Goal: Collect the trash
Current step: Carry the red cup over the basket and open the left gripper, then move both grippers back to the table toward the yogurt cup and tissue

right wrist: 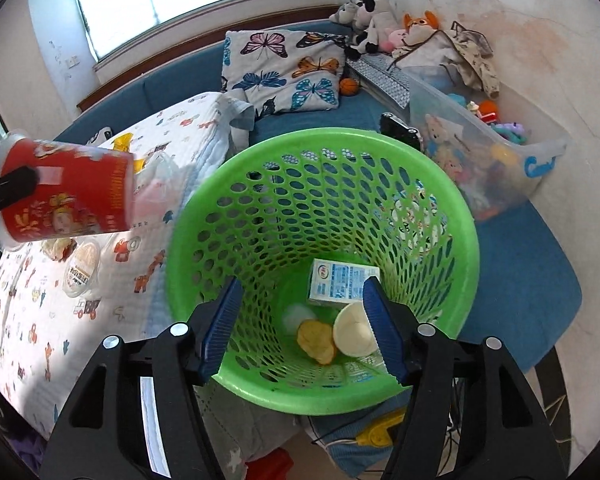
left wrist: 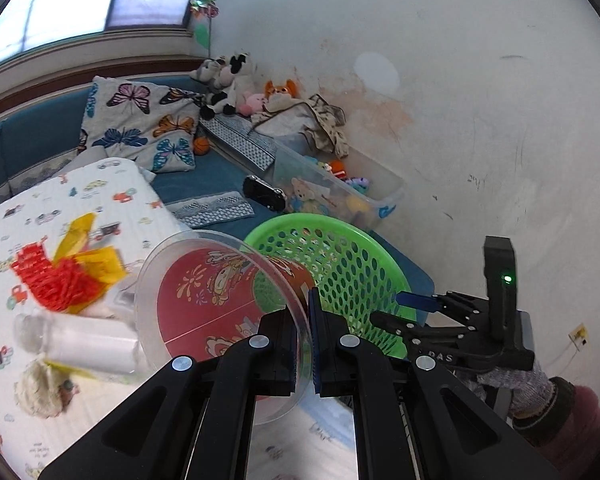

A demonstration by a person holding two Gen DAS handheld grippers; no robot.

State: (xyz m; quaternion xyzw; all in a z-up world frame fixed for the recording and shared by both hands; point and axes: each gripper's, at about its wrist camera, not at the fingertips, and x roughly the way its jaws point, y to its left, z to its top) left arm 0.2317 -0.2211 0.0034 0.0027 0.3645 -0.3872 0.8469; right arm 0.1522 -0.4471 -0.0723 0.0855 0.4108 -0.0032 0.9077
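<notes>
My left gripper is shut on the rim of a clear cup with a red printed sleeve, held on its side above the bed, just left of the green mesh basket. The cup also shows in the right wrist view. My right gripper is open over the basket, which holds a milk carton, a white cup, a chip and a white wad. More trash lies on the bed: a red-and-yellow wrapper, a clear bottle, a beige ball.
A patterned blanket covers the bed, with a lidded clear container on it. A butterfly pillow, plush toys and a clear toy bin stand behind the basket on the blue mat. The wall is at the right.
</notes>
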